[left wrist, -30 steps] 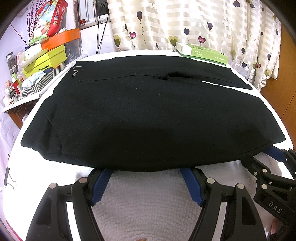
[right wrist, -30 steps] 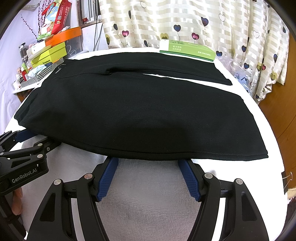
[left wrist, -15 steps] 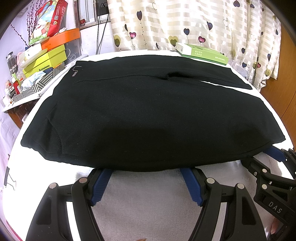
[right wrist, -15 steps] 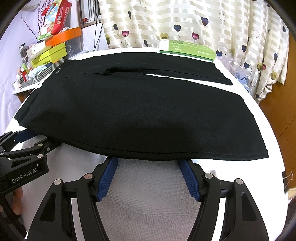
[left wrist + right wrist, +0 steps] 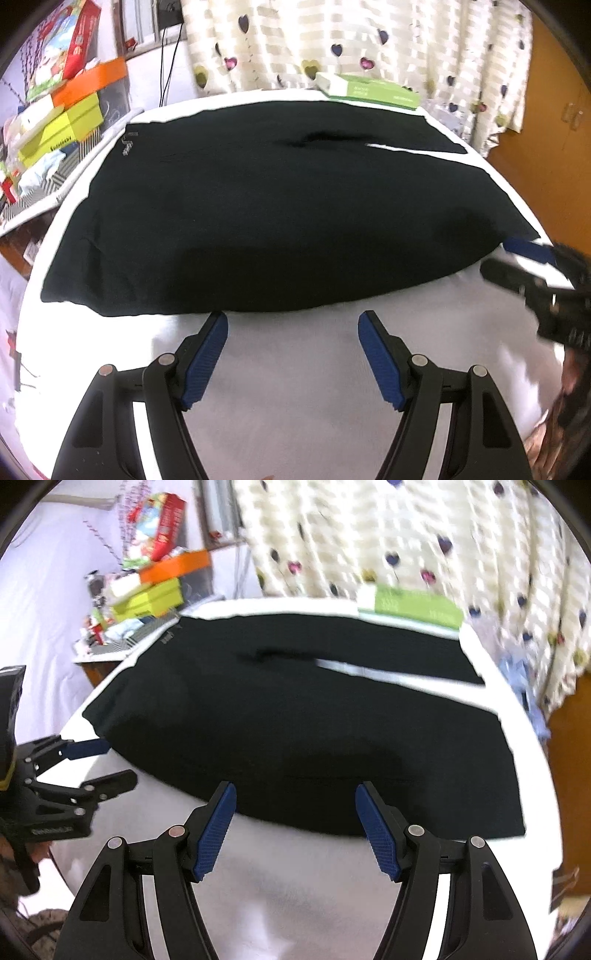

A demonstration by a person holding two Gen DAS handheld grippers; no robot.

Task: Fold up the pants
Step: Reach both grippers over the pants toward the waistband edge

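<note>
The black pants point(image 5: 273, 221) lie spread flat across the white table point(image 5: 295, 369), filling the middle of both views, waistband toward the left of the frame and the two legs running to the right, with a thin white strip of table showing between them in the upper right. As far as the frames show, no fold has been made yet: both legs lie side by side in a single layer, so the whole job looks to be ahead, first bringing one leg over the other, then doubling the length. The left gripper point(image 5: 291, 321) sits at the bottom centre of its view, jaws spread wide with nothing between them, tips just short of the near hem. The right gripper point(image 5: 293, 792) is likewise wide apart and empty, its blue pads point(image 5: 216, 827) overlapping the near edge of the cloth in the picture, though whether they touch it cannot be told. A green box point(image 5: 369, 90) rests at the far edge of the table, in the upper part of the frame, with stacked boxes point(image 5: 62, 118) at the upper left; both views are motion-blurred
</note>
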